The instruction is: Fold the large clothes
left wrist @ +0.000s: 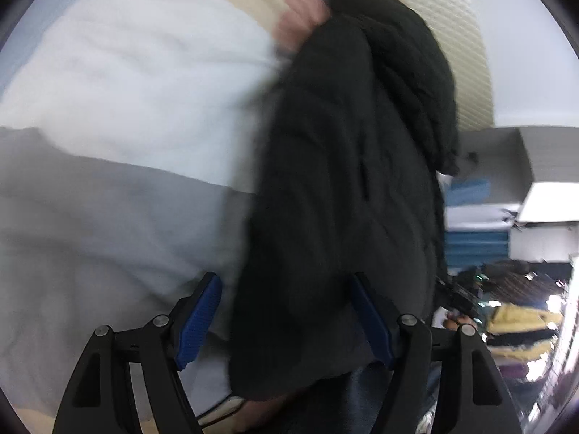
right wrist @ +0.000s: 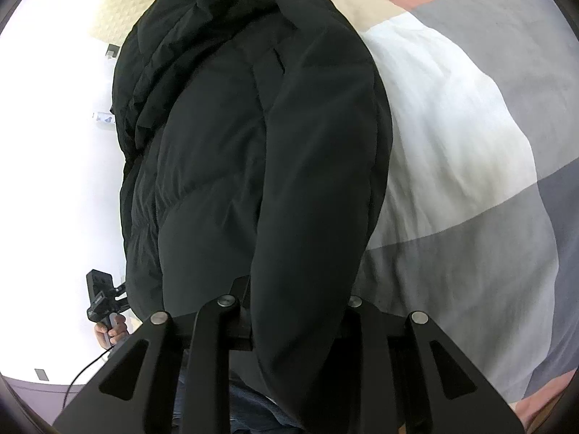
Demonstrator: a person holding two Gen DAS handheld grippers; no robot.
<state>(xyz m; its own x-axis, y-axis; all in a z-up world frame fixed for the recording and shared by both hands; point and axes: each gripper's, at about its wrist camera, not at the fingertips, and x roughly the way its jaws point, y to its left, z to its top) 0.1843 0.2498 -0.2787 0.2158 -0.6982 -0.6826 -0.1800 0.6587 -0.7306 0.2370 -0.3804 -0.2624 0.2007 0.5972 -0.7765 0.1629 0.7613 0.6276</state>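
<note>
A large black puffer jacket [left wrist: 347,181] hangs over the bed, its bulk between the views; it also fills the middle of the right wrist view [right wrist: 253,144]. My left gripper [left wrist: 286,322] is open, its blue pads [left wrist: 199,325] apart, with the jacket's lower edge lying between them. My right gripper [right wrist: 293,322] has its fingertips buried under a jacket fold, so I cannot see how the jaws stand. The left gripper's handle and the hand holding it [right wrist: 108,322] show at the lower left of the right wrist view.
The bed has a patchwork cover of white [left wrist: 137,83], grey [left wrist: 90,224], cream and pink panels [right wrist: 452,137]. A white wall [right wrist: 47,144] is at left. Shelves with boxes and stacked clothes [left wrist: 514,325] stand at right.
</note>
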